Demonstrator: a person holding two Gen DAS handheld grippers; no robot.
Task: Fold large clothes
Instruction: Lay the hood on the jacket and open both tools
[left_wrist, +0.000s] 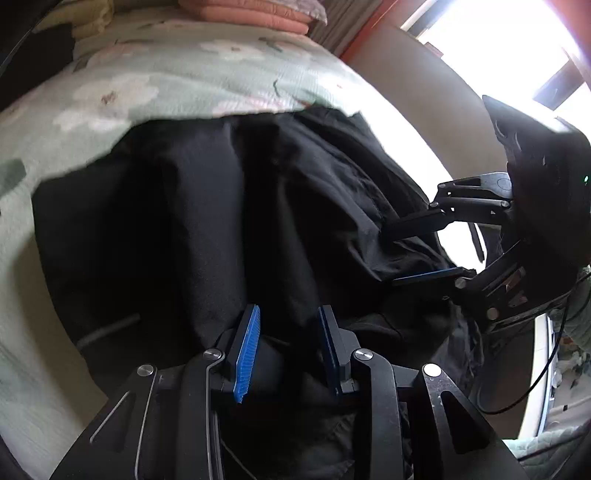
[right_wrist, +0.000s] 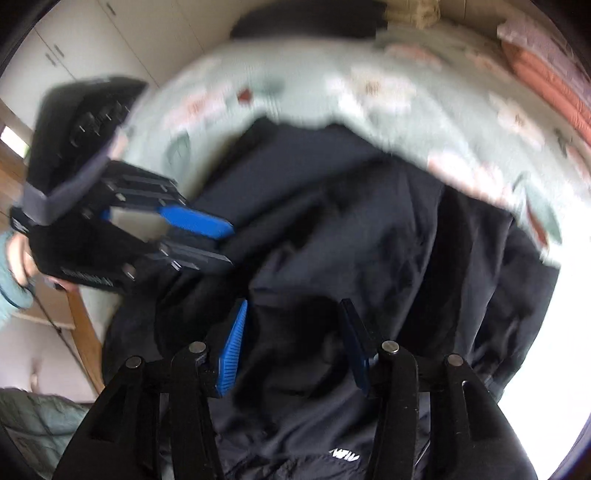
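A large black garment lies rumpled on the bed, its far edge on the pale green flowered cover. My left gripper points down at its near part with the blue pads apart and a dark fold lying loosely between them; it is open. My right gripper reaches in from the right, fingers spread over a bunched edge. In the right wrist view the right gripper is open above the black garment, which shows a small white logo, and the left gripper comes in from the left.
Folded pink blankets are stacked at the far side of the bed. A bright window is at the right. White wardrobe doors and a wooden bed frame are at the left. A hand in a teal sleeve holds the left gripper.
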